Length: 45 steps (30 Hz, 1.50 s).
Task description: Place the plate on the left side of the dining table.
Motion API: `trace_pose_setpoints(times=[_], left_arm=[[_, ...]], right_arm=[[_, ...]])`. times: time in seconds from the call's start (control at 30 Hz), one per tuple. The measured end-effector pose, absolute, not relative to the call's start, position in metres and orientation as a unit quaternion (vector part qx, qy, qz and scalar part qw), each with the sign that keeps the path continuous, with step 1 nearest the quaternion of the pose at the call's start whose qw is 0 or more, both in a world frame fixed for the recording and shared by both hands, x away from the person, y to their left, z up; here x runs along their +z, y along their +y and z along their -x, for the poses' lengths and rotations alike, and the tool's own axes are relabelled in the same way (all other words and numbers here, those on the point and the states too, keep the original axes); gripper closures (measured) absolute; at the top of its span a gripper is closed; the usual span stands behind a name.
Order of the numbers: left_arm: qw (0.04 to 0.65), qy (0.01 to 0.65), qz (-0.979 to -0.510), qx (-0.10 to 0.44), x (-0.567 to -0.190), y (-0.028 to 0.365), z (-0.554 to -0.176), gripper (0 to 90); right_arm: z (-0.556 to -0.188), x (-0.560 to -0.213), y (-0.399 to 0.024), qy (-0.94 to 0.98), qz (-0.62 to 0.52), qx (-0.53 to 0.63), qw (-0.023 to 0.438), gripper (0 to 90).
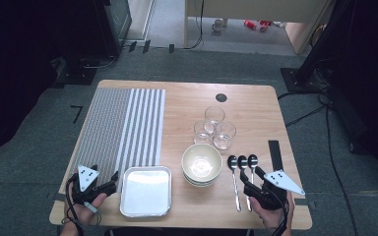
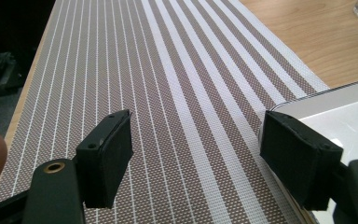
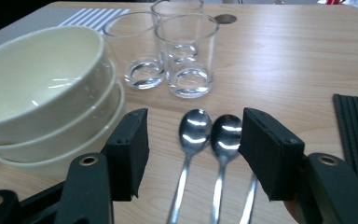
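Grey carpet surrounds the wooden worktop — striped mat at left; left claw spread empty, right claw spread over spoons.

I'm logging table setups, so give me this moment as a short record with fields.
surface: wooden table
mat: striped placemat, left side
tray: metal tray, near edge
bowls: stacked bowls, centre
glasses: three glasses, behind the bowls
spoons: three spoons, side by side
left tool: open, over the mat beside the tray
right tool: open, over the spoons
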<state>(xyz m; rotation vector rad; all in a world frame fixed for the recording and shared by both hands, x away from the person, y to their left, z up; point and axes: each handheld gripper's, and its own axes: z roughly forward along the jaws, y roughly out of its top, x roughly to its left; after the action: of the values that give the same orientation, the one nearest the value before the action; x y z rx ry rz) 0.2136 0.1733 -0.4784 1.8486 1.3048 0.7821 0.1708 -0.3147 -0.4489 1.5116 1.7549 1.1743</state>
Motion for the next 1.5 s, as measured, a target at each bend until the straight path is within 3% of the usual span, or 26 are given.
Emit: trace_pose_setpoints(times=[1.13,1.33,1.5], left_arm=[[0.36,0.495,-0.733,0.296,-0.476,0.153,-0.203,26.1],[0.36,0.496,-0.732,0.297,-0.476,0.152,-0.202,26.2],[0.361,0.495,-0.733,0.295,-0.476,0.151,-0.202,26.2]], right_arm=[[-0.17,-0.425,-0.233,0.685,-0.508,0.466,0.236,41.0],[-0.17,-0.42,-0.212,0.69,-0.502,0.469,0.23,30.3],[-0.17,-0.417,-0.195,0.69,-0.497,0.474,0.228,29.1]])
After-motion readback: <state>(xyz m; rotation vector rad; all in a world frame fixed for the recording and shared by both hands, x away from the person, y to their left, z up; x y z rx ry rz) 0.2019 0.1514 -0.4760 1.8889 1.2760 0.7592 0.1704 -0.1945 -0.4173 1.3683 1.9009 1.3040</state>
